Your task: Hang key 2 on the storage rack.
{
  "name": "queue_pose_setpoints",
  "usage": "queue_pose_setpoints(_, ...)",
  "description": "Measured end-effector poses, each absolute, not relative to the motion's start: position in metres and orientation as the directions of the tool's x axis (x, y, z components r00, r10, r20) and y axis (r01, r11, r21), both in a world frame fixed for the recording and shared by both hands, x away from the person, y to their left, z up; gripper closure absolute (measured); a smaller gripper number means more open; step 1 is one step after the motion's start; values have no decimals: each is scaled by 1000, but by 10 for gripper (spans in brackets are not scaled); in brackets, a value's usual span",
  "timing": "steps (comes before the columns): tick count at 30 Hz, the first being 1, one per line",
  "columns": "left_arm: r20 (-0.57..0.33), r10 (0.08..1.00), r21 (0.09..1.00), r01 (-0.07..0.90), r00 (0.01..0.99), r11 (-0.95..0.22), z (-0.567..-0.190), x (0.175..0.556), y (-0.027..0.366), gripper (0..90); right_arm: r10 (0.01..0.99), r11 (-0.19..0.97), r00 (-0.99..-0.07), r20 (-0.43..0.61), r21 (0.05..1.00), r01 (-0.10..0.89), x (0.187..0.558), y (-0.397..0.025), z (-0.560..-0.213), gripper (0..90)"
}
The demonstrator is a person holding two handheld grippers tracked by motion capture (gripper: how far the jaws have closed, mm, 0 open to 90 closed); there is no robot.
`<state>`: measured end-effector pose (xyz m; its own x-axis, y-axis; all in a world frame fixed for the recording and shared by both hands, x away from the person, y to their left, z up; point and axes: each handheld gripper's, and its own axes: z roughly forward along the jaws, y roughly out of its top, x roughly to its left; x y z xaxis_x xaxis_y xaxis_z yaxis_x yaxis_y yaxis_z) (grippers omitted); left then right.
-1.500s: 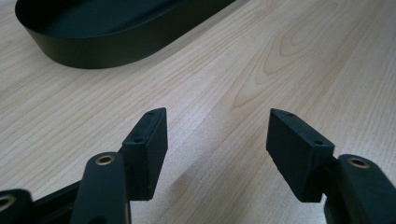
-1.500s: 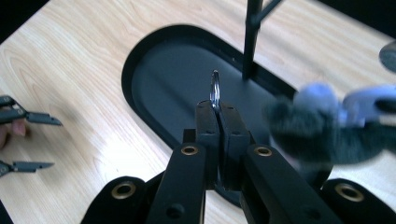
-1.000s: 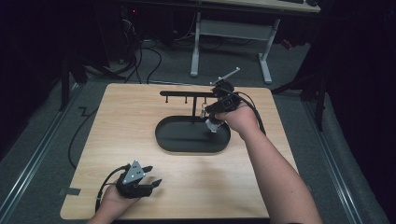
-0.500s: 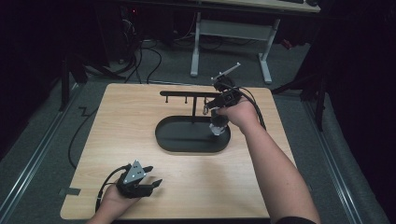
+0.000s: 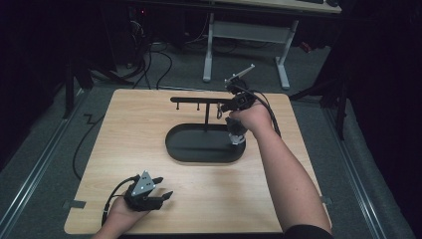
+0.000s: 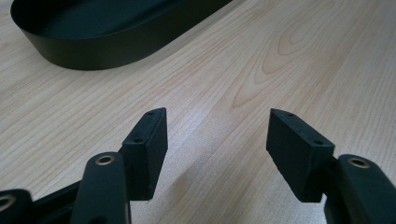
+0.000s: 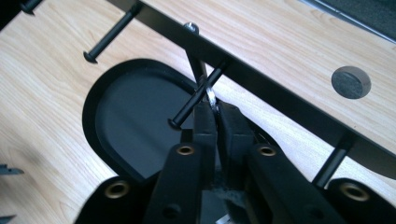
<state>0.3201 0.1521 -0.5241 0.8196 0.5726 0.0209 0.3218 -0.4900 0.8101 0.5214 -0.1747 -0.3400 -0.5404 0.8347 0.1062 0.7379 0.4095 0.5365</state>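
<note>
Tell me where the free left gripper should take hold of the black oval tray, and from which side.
Take the tray by its upright rim at the near left curve. The wall is thin and vertical, so one jaw likely fits inside and one outside. Come from the left gripper's side, over the bare table; its jaws are open. The right end is crowded by the right gripper and the peg rack.
</note>
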Motion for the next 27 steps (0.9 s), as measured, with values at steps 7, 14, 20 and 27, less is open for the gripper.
queue_pose_setpoints(7, 33, 564, 803, 314, 825, -507, -524, 320, 151, 393, 837, 409, -539, 90, 551, 727, 510, -176, -332, 797)
queue_pose_setpoints(14, 35, 570, 809, 312, 821, -498, -524, 320, 151, 393, 835, 430, -545, 73, 533, 729, 495, -179, -335, 723)
queue_pose_setpoints(20, 38, 572, 807, 312, 820, -502, -524, 321, 150, 393, 829, 447, -556, 67, 517, 730, 482, -181, -345, 566)
queue_pose_setpoints(27, 35, 572, 811, 312, 819, -496, -524, 321, 149, 392, 826, 439, -557, 85, 523, 731, 469, -188, -365, 471)
